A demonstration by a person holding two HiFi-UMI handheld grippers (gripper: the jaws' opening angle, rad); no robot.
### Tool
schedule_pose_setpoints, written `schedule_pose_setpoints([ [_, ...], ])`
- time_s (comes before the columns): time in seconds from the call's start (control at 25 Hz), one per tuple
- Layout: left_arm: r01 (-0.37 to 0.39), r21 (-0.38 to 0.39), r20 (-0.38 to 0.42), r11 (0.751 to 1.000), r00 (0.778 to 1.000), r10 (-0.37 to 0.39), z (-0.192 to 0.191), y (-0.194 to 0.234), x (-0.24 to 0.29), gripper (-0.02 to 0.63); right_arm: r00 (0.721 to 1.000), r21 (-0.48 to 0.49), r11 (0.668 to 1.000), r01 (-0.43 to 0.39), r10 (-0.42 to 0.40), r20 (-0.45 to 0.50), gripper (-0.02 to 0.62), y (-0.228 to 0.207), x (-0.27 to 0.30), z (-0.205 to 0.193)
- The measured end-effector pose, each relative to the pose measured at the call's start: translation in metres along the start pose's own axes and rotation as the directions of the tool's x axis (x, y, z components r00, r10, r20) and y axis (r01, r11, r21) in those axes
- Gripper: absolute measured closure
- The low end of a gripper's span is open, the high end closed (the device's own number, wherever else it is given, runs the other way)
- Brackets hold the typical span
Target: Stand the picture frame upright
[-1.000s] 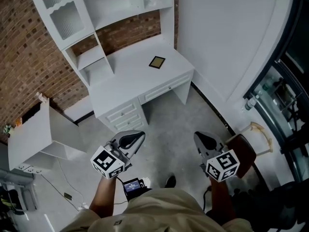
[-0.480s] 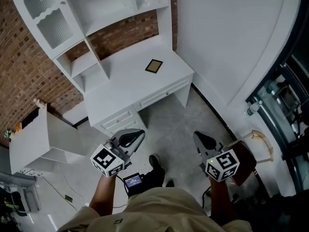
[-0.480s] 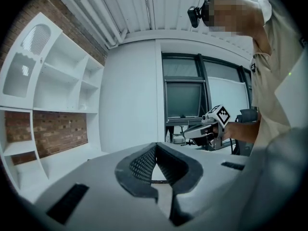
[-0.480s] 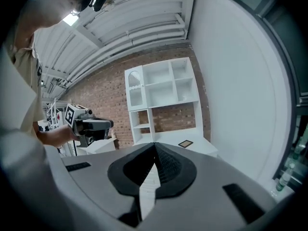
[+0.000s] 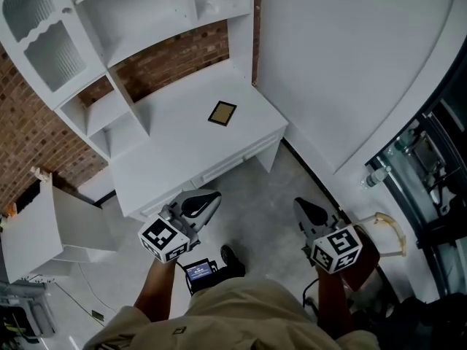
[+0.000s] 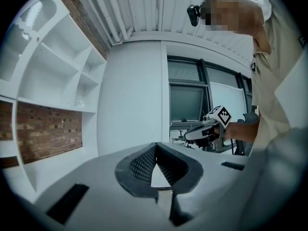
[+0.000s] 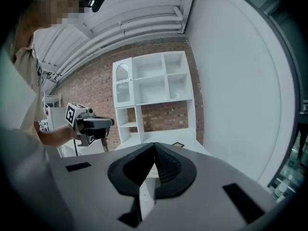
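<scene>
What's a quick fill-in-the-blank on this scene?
1. The picture frame lies ____ on the white desk.
2. The wall behind the desk's shelves is made of ____.
3. The left gripper and the right gripper are both ____, with nothing held.

Missing words: flat; brick; shut.

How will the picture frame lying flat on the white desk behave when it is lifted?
The picture frame looks thin and rigid, so it is probably light and stiff. Lying flat on the smooth desk, it may slide when pushed.
</scene>
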State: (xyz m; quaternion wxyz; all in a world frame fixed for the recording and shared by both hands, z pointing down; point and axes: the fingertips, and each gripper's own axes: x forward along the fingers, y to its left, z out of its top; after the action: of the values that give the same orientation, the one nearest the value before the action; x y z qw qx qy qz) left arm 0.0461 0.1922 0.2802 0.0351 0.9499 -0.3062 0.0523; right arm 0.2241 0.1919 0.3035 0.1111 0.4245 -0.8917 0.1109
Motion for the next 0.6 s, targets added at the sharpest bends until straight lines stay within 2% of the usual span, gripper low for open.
schedule_pose_setpoints([
  [0.32,0.012,0.012,0.039,1.0,0.999,-0.012,0.013,0.105,0.013,0.598,1.0,-0.03,0.999,0.01,-0.01,-0.008,0.592,-0.011,0.097,0.04],
  [0.6,-0.024,-0.014,0.073,1.0,0.997,0.025,0.013,0.163,0.006,0.598,0.999,-0.059,0.998,-0.011,0.008,-0.049,0.592,-0.011,0.155,0.057],
])
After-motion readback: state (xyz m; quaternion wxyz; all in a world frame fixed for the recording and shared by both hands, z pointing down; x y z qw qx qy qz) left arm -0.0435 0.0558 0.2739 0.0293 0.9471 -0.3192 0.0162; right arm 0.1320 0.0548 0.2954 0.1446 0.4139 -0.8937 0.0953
